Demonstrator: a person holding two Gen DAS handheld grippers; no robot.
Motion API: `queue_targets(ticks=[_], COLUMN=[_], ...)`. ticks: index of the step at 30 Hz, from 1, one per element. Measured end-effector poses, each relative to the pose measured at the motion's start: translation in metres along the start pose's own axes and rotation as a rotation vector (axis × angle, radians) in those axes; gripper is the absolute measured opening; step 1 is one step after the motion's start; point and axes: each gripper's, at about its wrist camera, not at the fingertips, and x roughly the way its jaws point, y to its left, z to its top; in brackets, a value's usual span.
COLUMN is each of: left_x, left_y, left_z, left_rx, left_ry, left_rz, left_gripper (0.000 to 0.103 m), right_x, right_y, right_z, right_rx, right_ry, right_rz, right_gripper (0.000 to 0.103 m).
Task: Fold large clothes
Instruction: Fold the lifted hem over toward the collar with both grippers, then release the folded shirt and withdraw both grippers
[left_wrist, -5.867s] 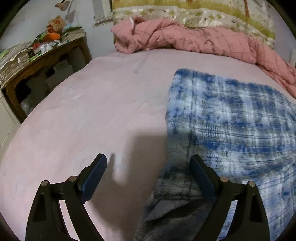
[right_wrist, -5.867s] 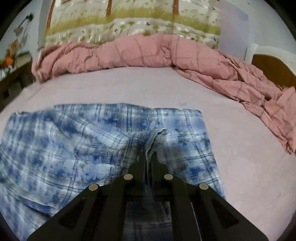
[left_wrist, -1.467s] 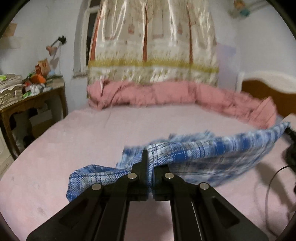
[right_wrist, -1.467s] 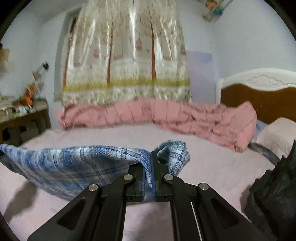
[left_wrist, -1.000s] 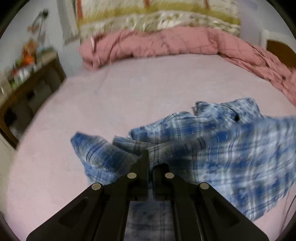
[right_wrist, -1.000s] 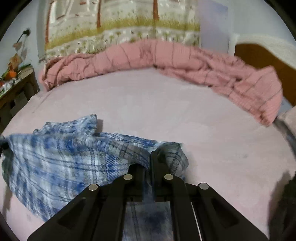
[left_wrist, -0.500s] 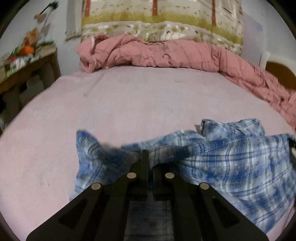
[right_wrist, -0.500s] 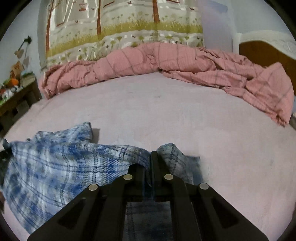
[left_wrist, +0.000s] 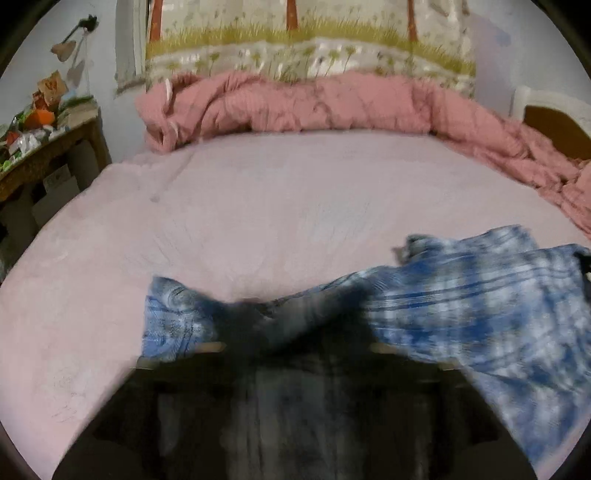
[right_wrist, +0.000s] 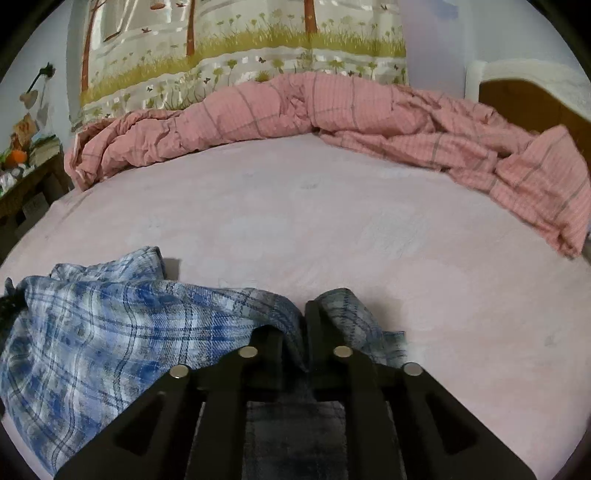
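A blue plaid garment (left_wrist: 480, 306) lies low over the pink bed sheet (left_wrist: 277, 206); it also shows in the right wrist view (right_wrist: 110, 332). My left gripper (left_wrist: 295, 332) is a dark motion blur over the garment's near edge, so how its jaws stand is unclear. My right gripper (right_wrist: 304, 321) has its fingers slightly parted with a fold of the plaid cloth still between them. The cloth sags between the two grippers, and a bunched corner (right_wrist: 144, 258) rests on the sheet.
A crumpled pink quilt (right_wrist: 332, 110) lies along the far side of the bed and down the right. A cluttered wooden side table (left_wrist: 44, 140) stands at the left. A patterned curtain (right_wrist: 240, 48) hangs behind. A headboard (right_wrist: 528, 96) is at the right.
Both grippers have lowered the garment toward the sheet. The left gripper's view has blurred and its metal pins now sit far apart. The right fingers have parted slightly.
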Motion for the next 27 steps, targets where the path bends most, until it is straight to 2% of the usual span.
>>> queue_targets(ticks=[1,2,4,6,7,11,14,16,19,21,25,27], left_x=[-0.016,-0.034,-0.069,-0.102,-0.121,-0.199,-0.253,-0.282,-0.305,-0.317,-0.354,-0.373], left_y=[-0.001,-0.004,-0.008,-0.007,-0.006,-0.009,-0.021,-0.029,-0.041,-0.044,-0.051,-0.056], left_z=[-0.002,-0.003,0.001,0.008,0.010,0.010,-0.002,-0.011,-0.019,-0.028,-0.051,-0.059], left_rx=[0.006,0.019,0.042,0.009,-0.020,-0.103,-0.093,-0.077,-0.033,-0.035,-0.032,-0.013], left_ry=[-0.050,-0.107,-0.173,-0.238,-0.276,-0.386,-0.448,-0.452,-0.389,-0.363,-0.391,-0.420], left_rz=[0.023,0.047,0.051,0.046,0.040,-0.031,-0.039,-0.017,-0.027,-0.022,-0.050,-0.040], left_gripper=[0.090,0.090,0.091,0.097,0.103,0.103,0.103,0.103,0.103,0.103,0.103,0.103], right_x=[-0.010,-0.019,-0.050,-0.084,-0.096,-0.157,-0.220,-0.253,-0.288,-0.309,-0.347,-0.366], right_y=[0.002,0.003,0.003,0.000,-0.001,-0.004,-0.003,-0.003,-0.001,-0.005,-0.018,-0.020], right_z=[0.001,0.001,0.003,0.002,0.002,-0.002,-0.016,-0.029,-0.044,-0.054,-0.068,-0.074], right_rx=[-0.012,-0.016,0.000,0.022,0.027,0.025,-0.025,-0.054,-0.100,-0.084,-0.009,0.005], right_ry=[-0.024,-0.046,-0.160,-0.264,-0.273,-0.282,-0.369,-0.402,-0.358,-0.324,-0.287,-0.287], right_rz=[0.004,0.014,0.030,0.041,0.054,0.123,0.135,0.129,0.131,0.161,0.249,0.264], right_gripper=[0.030,0.062,0.102,0.102,0.102,0.102,0.103,0.103,0.103,0.103,0.103,0.103])
